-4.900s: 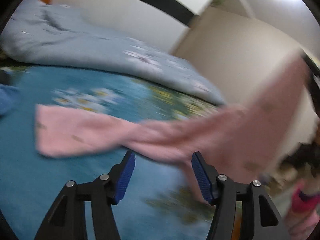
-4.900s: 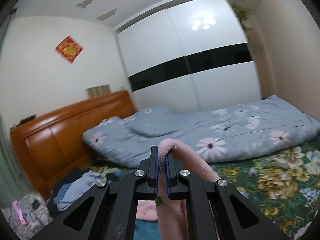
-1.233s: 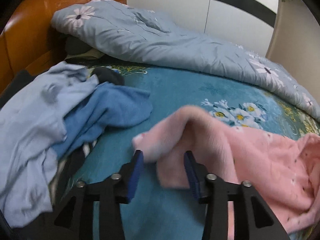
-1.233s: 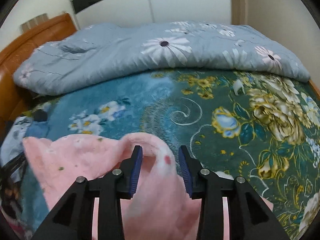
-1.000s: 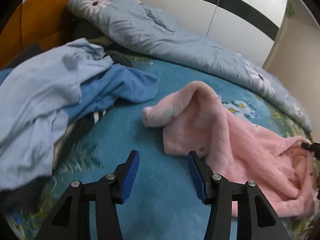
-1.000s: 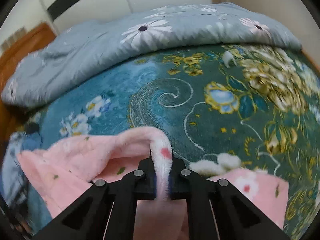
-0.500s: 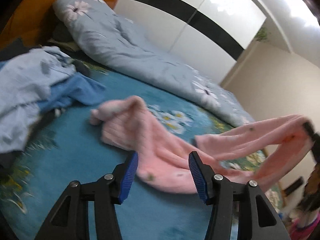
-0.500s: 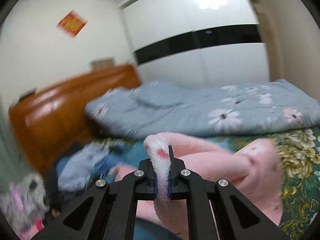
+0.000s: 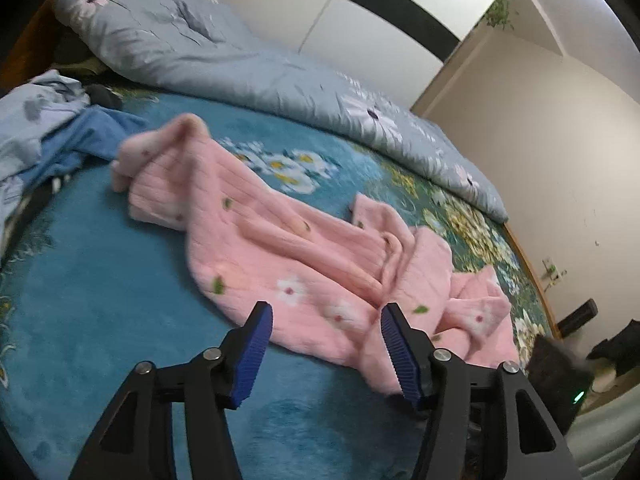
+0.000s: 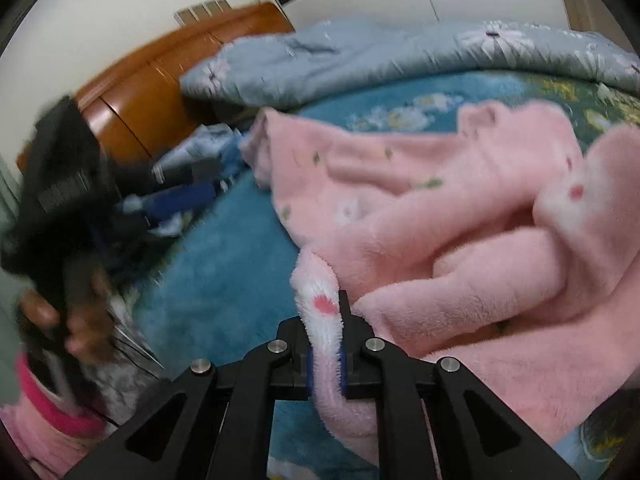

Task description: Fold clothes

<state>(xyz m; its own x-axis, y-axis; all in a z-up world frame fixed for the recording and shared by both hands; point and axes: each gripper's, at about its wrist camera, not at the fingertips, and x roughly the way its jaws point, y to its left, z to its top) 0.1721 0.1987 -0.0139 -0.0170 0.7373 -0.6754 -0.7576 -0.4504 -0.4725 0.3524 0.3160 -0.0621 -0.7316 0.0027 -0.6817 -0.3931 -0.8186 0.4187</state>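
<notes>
My right gripper has its jaws pinching a fluffy edge of the pink fleece garment; a strip of it with a red flower print stands up between the blue pads and curls over their tips. The jaws have just eased open a little, yet the fabric is still clamped between them. My left gripper has its jaws spread, and they have just been opening wider; nothing is between the blue pads, which hover just above the near hem of the pink fleece garment.

The garment lies crumpled across the blue floral bedspread, one narrow end reaching toward the pile of blue clothes at the left, the bunched end toward the right edge of the bed. In my right view the garment is heaped in thick folds just past the jaws.

Beyond it a grey-blue flowered duvet runs along the far side of the bed, against the white wardrobe doors. The orange wooden headboard stands at the left. A blurred hand holding the other gripper's black body shows at the left of my right view.
</notes>
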